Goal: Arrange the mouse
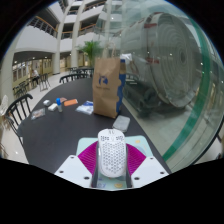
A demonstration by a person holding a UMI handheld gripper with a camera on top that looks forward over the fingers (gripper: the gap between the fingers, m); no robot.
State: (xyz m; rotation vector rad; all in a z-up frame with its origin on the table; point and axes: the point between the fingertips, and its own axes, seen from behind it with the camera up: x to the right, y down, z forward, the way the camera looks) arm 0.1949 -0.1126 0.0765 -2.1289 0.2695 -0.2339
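Observation:
A white mouse with a perforated honeycomb shell sits between my two fingers, its nose pointing ahead. My gripper is shut on it, with the magenta pads pressing on both of its sides. The mouse hangs over a light grey mat that lies on the dark table. The underside of the mouse is hidden.
A brown paper bag stands on the table beyond the mouse. Small items lie to its left: a red one and a blue-white one. Dark chairs line the left side. A large glass dome rises at the right.

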